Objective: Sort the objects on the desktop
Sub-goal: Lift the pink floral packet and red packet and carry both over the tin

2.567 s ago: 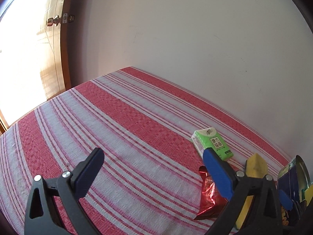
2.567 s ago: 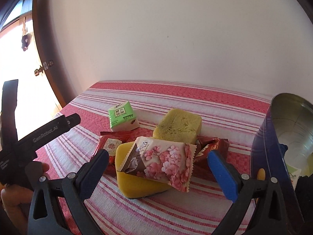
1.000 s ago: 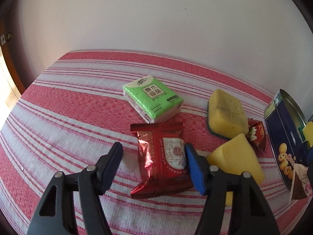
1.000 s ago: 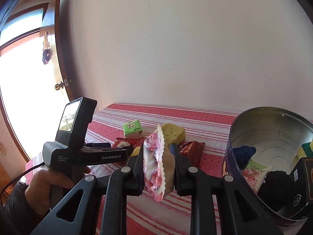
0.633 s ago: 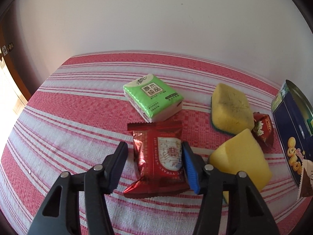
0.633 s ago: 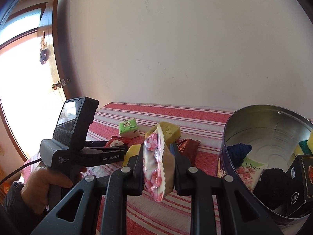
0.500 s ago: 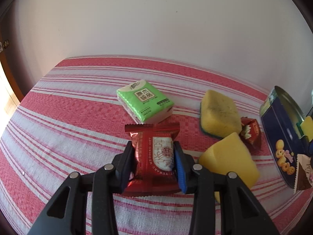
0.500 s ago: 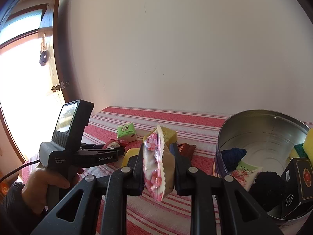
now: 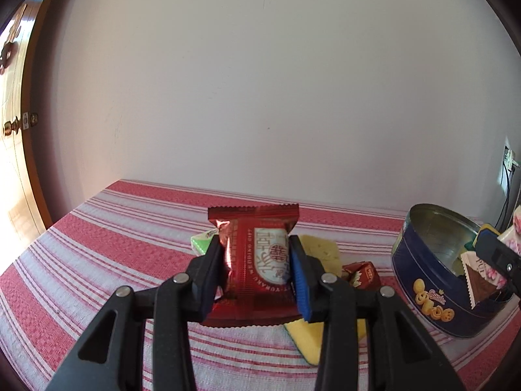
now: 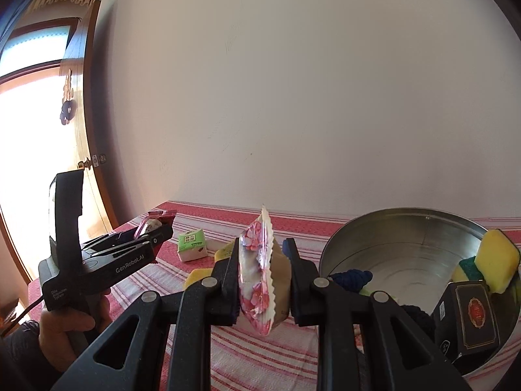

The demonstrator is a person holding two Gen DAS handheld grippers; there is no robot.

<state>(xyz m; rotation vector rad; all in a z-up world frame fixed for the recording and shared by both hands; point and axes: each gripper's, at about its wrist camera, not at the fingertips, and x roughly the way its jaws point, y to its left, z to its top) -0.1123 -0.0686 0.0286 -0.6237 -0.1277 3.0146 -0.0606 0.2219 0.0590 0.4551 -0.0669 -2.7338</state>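
Lifted off the tabletop (image 9: 97, 247), the light, crinkly red snack packet (image 9: 257, 254) is clenched mid-body by the left claw (image 9: 257, 260), while the floral packet (image 10: 260, 270) is gripped by the right claw (image 10: 262, 280) at nine o'clock of the tin (image 10: 407, 228).

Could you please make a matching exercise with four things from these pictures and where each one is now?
Things:
1. red packet
2. pink flower packet
3. black box
4. green tissue pack

Places:
A. lying on the striped cloth
B. held in the right gripper
C. inside the tin
D. held in the left gripper

Pairs: 1-D, 2-B, 3-C, 4-A
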